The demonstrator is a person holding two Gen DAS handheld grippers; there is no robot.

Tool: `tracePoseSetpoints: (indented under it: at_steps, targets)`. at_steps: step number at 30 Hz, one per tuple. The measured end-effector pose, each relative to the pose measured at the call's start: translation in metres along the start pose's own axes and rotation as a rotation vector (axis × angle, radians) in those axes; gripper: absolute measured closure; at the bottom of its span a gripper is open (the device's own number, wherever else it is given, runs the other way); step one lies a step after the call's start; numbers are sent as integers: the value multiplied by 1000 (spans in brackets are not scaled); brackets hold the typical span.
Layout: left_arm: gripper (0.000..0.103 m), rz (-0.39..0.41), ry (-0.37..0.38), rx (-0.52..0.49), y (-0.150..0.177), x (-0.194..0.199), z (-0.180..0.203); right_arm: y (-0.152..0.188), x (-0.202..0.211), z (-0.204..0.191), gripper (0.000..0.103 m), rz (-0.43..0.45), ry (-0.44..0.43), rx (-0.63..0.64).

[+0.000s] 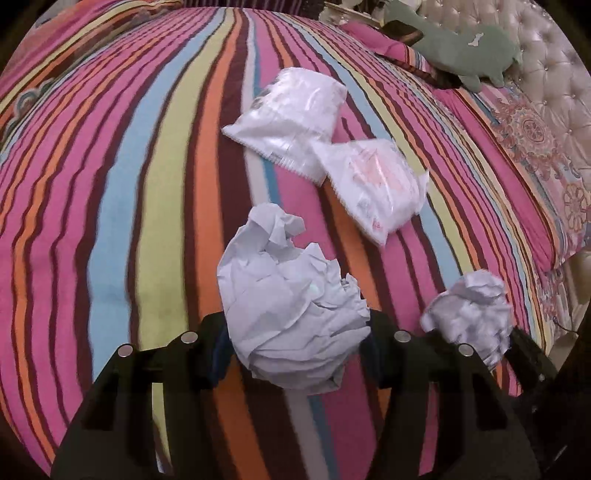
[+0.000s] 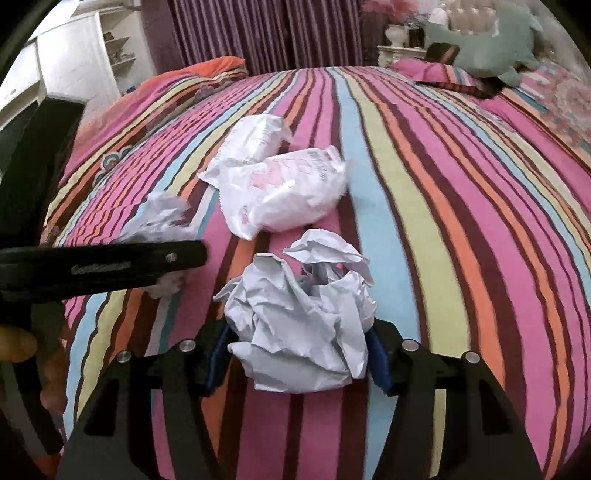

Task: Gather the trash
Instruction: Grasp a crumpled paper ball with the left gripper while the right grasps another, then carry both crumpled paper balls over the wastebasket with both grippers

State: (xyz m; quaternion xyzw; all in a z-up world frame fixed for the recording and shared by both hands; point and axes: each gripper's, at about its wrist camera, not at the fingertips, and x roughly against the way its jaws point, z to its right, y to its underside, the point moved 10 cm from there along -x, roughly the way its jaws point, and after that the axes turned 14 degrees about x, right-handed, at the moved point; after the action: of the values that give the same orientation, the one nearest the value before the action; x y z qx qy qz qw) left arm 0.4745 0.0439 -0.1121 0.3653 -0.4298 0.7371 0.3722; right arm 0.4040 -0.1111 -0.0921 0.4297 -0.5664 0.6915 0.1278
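On the striped bedspread (image 1: 110, 184) lie two clear plastic wrappers, one further off (image 1: 291, 114) and one nearer with red print (image 1: 380, 184). My left gripper (image 1: 295, 332) is shut on a crumpled white paper ball (image 1: 291, 317), its pads pressing both sides. To its right a second paper ball (image 1: 472, 314) sits against a black finger (image 1: 532, 354) of the right gripper. In the right wrist view my right gripper (image 2: 299, 343) is shut on that paper ball (image 2: 303, 321), with the blue pads touching its sides. The left gripper's finger (image 2: 147, 260) crosses at the left with its paper (image 2: 159, 221). Both wrappers (image 2: 280, 188) lie just beyond.
A green plush toy (image 1: 469, 48) and a patterned pillow (image 1: 535, 147) lie at the bed's head by the tufted headboard (image 1: 546, 55). Purple curtains (image 2: 258, 33) and a white shelf cabinet (image 2: 74, 62) stand beyond the bed. A person's hand (image 2: 22, 347) shows at the left edge.
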Motion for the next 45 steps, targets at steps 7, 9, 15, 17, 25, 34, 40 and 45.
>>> tracePoseSetpoints:
  at_steps: [7, 9, 15, 17, 25, 34, 40, 45]
  targets:
    - [48, 32, -9, 9, 37, 26, -13, 16, 17, 4, 45, 12, 9, -8]
    - [48, 50, -15, 3, 45, 35, -14, 24, 26, 2, 45, 19, 4, -17]
    - [48, 101, -18, -29, 73, 64, -9, 41, 47, -2, 45, 34, 0, -15]
    - [48, 108, -17, -36, 83, 72, -9, 48, 54, -6, 45, 40, 1, -16]
    - [48, 115, -25, -69, 127, 98, -8, 68, 84, -20, 45, 61, -16, -33]
    - [48, 121, -7, -113, 187, 131, -7, 101, 126, -39, 45, 87, -42, -61]
    - [48, 76, 8, -137, 250, 142, -14, 132, 144, -54, 45, 61, -70, -74]
    - [48, 28, 5, -136, 295, 141, -25, 153, 149, -65, 45, 28, -93, -100]
